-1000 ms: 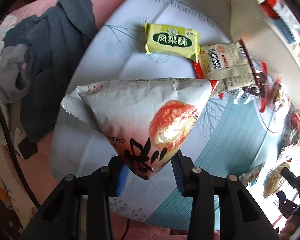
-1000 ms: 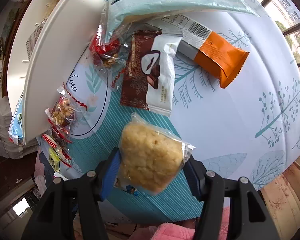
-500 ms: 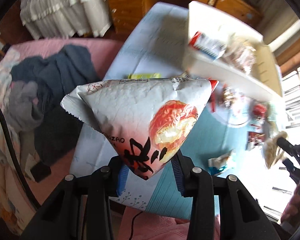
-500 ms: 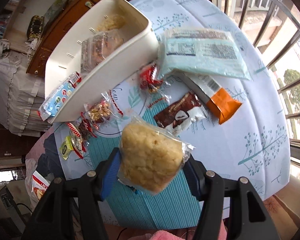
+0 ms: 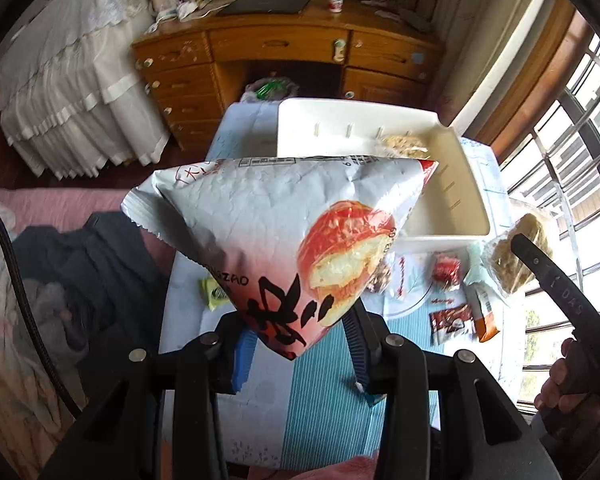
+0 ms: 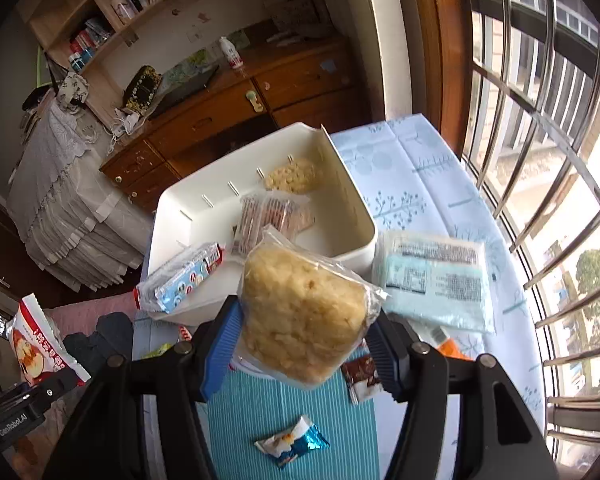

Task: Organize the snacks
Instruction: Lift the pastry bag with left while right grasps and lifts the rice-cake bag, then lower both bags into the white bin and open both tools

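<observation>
1. Left gripper (image 5: 298,356) pinched only the bottom corner of the bread bag (image 5: 284,240), held high above the table (image 5: 320,408), short of the bin (image 5: 380,128). Top-heavy bag could swing or slip out.
2. Right gripper (image 6: 300,352) clamped the rice cake (image 6: 304,312), also aloft near the bin (image 6: 356,204). Squeezing could crumble it.
3. Both heading for one bin: grippers could collide, or a drop could land outside.
</observation>
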`<control>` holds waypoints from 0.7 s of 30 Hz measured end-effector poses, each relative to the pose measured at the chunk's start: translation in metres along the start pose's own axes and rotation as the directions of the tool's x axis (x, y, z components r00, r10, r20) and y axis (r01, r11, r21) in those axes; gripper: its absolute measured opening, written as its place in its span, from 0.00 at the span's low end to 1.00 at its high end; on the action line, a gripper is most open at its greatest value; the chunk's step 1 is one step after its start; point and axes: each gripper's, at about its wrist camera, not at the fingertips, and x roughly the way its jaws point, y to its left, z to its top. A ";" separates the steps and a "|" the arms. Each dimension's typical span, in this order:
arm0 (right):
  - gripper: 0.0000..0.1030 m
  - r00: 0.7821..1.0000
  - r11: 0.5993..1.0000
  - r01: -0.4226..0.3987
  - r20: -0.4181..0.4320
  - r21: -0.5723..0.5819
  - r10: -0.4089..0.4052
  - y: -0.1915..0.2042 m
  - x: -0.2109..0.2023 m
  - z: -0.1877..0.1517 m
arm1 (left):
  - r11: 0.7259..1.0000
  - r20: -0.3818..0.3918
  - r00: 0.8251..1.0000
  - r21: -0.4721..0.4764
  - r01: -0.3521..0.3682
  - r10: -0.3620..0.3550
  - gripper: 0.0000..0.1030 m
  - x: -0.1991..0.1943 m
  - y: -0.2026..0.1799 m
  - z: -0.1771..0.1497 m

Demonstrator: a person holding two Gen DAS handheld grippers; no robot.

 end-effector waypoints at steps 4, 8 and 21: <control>0.59 0.995 0.997 0.021 0.094 -0.068 -0.014 0.011 -0.004 0.016 | 0.999 0.037 0.998 0.028 0.041 -0.042 0.38 0.007 -0.012 0.026; 0.59 0.987 0.990 0.043 0.161 -0.131 -0.021 0.020 0.001 0.028 | 0.994 0.064 0.994 0.067 0.087 -0.092 0.37 0.022 -0.022 0.051; 0.60 0.956 0.933 0.102 0.295 -0.344 0.004 0.045 0.030 0.040 | 0.939 0.184 0.956 0.302 0.167 -0.229 0.42 0.050 -0.062 0.076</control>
